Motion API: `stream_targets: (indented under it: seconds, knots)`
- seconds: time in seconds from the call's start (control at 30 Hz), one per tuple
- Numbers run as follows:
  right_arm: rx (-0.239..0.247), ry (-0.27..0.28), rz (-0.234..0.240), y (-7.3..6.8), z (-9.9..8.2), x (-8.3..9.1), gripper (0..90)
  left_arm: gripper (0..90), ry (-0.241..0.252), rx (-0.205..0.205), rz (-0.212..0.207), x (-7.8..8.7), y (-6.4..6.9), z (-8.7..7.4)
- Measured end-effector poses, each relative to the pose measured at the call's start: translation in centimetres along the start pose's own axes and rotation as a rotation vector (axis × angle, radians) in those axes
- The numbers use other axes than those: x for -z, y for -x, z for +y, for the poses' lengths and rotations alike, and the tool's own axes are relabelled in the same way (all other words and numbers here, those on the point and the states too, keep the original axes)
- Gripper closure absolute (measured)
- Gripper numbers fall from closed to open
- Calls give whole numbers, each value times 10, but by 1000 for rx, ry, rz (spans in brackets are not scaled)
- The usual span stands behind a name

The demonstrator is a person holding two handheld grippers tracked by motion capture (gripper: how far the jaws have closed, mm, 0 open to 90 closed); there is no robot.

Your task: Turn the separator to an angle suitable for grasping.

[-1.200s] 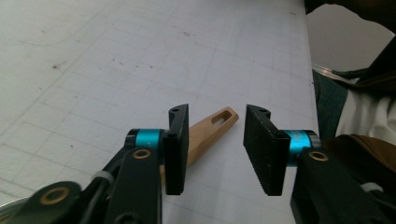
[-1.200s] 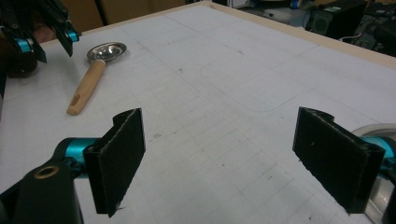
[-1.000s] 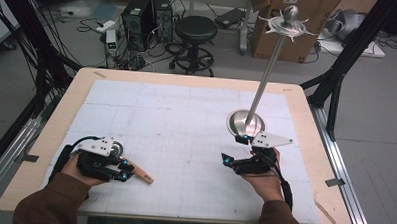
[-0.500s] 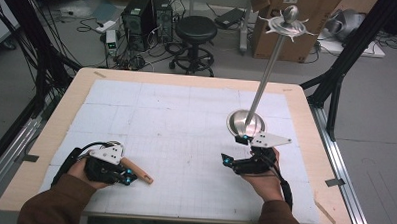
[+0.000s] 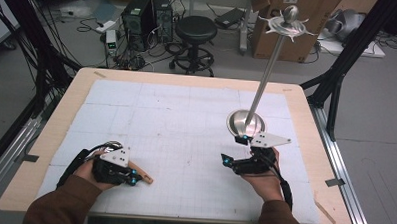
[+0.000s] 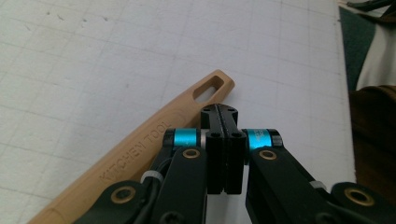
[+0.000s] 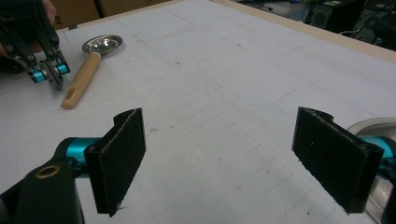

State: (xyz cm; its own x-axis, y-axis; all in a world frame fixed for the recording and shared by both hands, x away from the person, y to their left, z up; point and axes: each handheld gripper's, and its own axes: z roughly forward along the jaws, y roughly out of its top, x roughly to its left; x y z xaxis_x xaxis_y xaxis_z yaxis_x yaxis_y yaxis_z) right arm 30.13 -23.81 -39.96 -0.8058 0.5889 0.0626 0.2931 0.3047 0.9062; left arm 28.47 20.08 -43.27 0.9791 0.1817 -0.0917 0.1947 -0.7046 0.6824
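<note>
Down at the near edge of the table, the left gripper sits low on the white gridded mat, jaws pinched right together with nothing between them. You can see that best in the left gripper view. The wooden-handled spoon lies flat on the mat just beside those closed jaws, not in them; the handle is stamped "KITCHEN TOOL" and its slotted end pokes a bit past the tips. From the right gripper view the same spoon shows its metal bowl at the far end, by the person's hand. Over on the near right, the right gripper is spread wide, holding nothing, pads well apart. Just past it stands a metal stand, round base on the mat, with a tall pole and small hooks up top.
</note>
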Motion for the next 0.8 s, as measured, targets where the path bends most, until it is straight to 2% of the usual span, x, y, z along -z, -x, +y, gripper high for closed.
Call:
stream_targets:
  seconds: [0.07, 0.13, 0.3, 0.33, 0.4, 0.5, 0.53, 0.57, 0.8]
  knots:
    - [-3, 7, -1, 1, 0, 1, 162, 897, -17, -2, 16, -5, 0, 2]
    - [-8, 7, -5, 2, 0, 2, 162, 897, -29, -1, 13, -5, 0, 3]
    - [-5, 5, -5, 2, -1, 1, 162, 897, -11, 17, 32, -8, -1, 6]
    - [-5, 3, -4, 1, -1, 1, 162, 897, -26, 13, 34, -7, -2, 6]
    - [-4, -2, -3, 1, -1, 1, 162, 897, -12, 24, 41, -8, -3, 6]
    - [-2, 2, -3, 2, -1, 0, 162, 897, -16, 31, 59, -6, -7, 7]
    - [-6, -1, -7, 3, -1, 1, 162, 897, -2, 51, 65, -7, -7, 7]
    - [-6, -1, -7, 3, -1, 1, 162, 897, -4, 47, 69, -7, -8, 8]
    - [-7, -4, -8, 3, -1, 0, 163, 897, 3, 85, 110, -14, -11, 14]
